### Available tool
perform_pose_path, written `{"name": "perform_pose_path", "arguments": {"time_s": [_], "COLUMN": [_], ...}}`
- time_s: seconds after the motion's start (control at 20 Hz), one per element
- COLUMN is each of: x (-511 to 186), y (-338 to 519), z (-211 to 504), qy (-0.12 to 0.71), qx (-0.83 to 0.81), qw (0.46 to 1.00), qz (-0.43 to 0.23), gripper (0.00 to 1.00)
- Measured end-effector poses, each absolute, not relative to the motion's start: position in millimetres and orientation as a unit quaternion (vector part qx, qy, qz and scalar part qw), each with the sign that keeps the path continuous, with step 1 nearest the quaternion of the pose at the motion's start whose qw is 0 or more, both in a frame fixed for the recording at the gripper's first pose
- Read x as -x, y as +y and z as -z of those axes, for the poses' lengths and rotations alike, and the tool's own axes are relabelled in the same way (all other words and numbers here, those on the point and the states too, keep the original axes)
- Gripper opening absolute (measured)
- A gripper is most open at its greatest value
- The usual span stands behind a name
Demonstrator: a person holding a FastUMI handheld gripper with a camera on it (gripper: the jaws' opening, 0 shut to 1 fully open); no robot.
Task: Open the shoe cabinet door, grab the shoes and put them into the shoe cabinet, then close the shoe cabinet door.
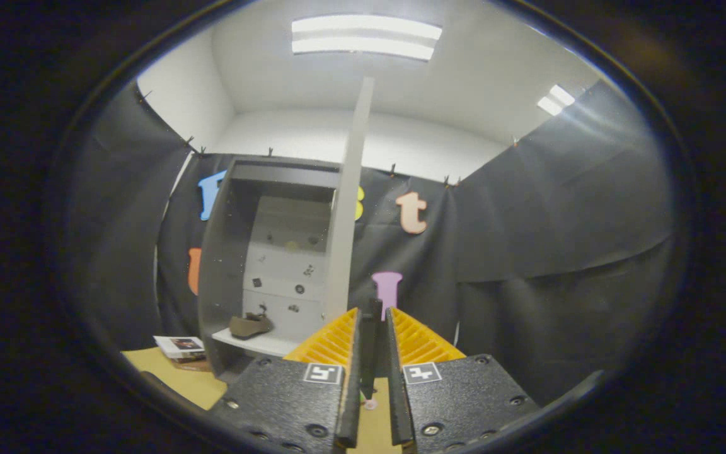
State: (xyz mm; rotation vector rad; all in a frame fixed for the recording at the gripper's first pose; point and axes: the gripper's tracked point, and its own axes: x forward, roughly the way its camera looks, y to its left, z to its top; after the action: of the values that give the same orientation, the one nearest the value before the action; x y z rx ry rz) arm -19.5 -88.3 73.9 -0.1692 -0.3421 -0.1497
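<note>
The dark shoe cabinet (224,265) stands against the booth wall, beyond the fingers and to the left. Its pale door (349,208) is swung open and I see it edge-on, rising just ahead of the fingers. A brown shoe (249,325) lies on the white lower shelf (256,343) inside. My gripper (372,328) is almost fully closed, its fingers pinching a thin dark upright strip (369,353) that looks like the door's handle at the door's lower edge. Where the strip joins the door is hidden by the fingers.
A small stack of printed booklets (180,347) lies on the tan floor (186,378) left of the cabinet's foot. Black cloth walls close in on both sides and behind the cabinet. Ceiling lights shine above.
</note>
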Motion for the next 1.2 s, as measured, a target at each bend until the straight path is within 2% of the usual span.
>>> {"name": "perform_pose_path", "arguments": {"time_s": [0.1,0.25,0.6,0.9,1.05,1.2], "x": [42.8,70.1,78.7,41.8,17.4,-10.1], "y": [-87.7,-63.3,-43.7,5.9,6.3,22.9], "z": [-70.2,-50.7,-6.7,51.6,71.2,105.1], "qy": [-0.188,-0.179,-0.152,-0.084,-0.08,-0.042], "qx": [0.076,0.048,0.05,0.061,0.066,0.065], "qw": [0.976,0.982,0.987,0.994,0.994,0.997], "qz": [0.08,0.035,0.026,-0.037,-0.022,-0.026], "gripper": [0.6,0.91,0.97,1.0,1.0,1.0]}}
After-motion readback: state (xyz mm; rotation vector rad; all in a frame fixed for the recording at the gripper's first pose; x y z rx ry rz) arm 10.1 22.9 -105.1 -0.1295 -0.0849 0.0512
